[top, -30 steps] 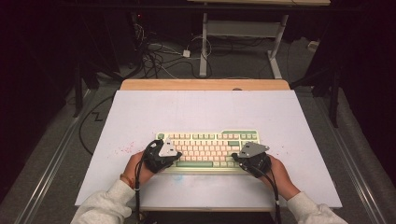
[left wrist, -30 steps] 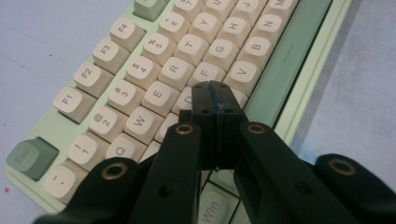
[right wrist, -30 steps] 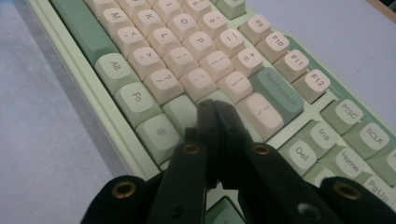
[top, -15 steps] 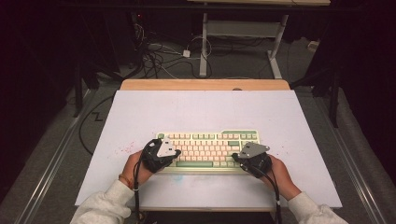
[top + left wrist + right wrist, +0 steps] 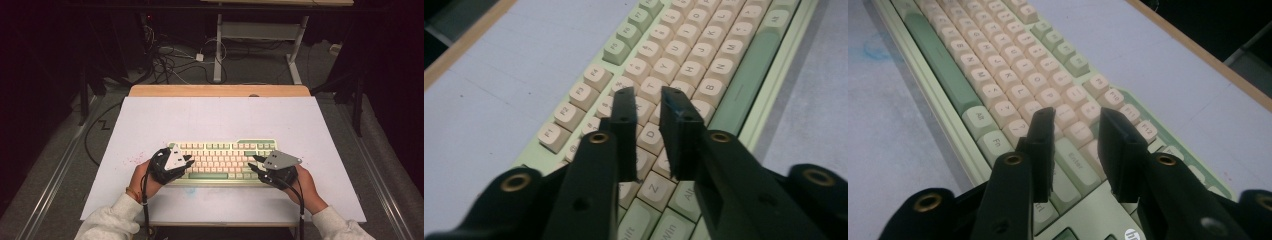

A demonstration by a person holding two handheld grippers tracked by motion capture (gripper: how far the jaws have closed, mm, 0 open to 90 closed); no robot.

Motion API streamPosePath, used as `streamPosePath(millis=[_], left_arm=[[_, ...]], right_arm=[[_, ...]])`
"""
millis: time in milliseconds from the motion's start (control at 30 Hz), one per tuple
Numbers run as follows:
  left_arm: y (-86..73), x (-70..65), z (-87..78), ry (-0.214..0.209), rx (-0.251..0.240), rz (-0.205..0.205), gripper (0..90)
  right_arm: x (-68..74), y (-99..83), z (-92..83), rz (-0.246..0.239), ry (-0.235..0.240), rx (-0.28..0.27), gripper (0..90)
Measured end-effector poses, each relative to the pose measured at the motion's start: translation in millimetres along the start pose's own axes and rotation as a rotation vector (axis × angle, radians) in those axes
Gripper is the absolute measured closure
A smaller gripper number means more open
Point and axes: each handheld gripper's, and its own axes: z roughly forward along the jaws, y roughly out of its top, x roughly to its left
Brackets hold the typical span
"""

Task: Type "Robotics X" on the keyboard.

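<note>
Pale-green keyboard with cream keys, near the front edge of the white worktop.
The left gripper sits over the keyboard's left end, the right gripper over its right end. Both sets of fingers have just been opening; they stand parted a little, released, gripping nothing, with keys visible in the gap between them.

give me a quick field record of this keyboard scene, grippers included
surface: white table top
object: pale green keyboard with cream keys
left gripper: over the keyboard's left end, jaws just opening, nothing between them
right gripper: over its right end, jaws just opening, nothing between them
behind table: cables on the floor
</note>
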Motion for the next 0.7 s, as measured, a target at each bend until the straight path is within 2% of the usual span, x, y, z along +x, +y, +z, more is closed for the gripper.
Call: streamPosePath(millis=[33,100,167,267,400,433,467,567,633,700], left_arm=[[0.0,-0.2,0.2,0.0,0.0,0.0,72.1],[-0.3,-1.7,0.4,0.017,-0.005,0.009,64.6],[-0.2,-2.5,0.8,0.039,-0.005,0.008,52.4],[-0.8,-2.5,1.3,0.051,-0.02,-0.005,41.4],[-2.1,-4.5,4.1,0.081,-0.026,-0.019,34.8],[-2.3,-6.1,4.9,0.11,-0.027,-0.019,29.4],[-2.6,-7.1,5.4,0.121,-0.029,-0.018,23.2],[-2.7,-9.4,6.1,0.109,-0.031,-0.003,21.3],[-2.3,-10.7,5.3,0.117,-0.035,0.006,16.6],[-2.2,-10.9,2.8,0.121,-0.046,0.009,15.9]], right_arm=[[-0.1,0.2,-0.6,0.007,-0.011,-0.01,60.2],[-1.0,0.1,-1.6,0.014,-0.02,-0.023,54.3],[-1.0,-0.3,-1.7,0.022,-0.044,-0.028,47.8],[-1.4,-1.0,-1.4,0.031,-0.067,-0.039,37.7],[-1.5,-1.6,-0.9,0.039,-0.079,-0.048,30.1],[-0.9,-1.9,-1.2,0.044,-0.09,-0.055,28.4],[-1.0,-2.1,-1.3,0.046,-0.097,-0.063,26.4],[-1.5,-1.5,-1.6,0.054,-0.095,-0.06,17.0],[-1.5,-1.5,-2.5,0.052,-0.102,-0.063,16.3],[-2.1,-1.5,-4.1,0.063,-0.108,-0.077,16.3]])
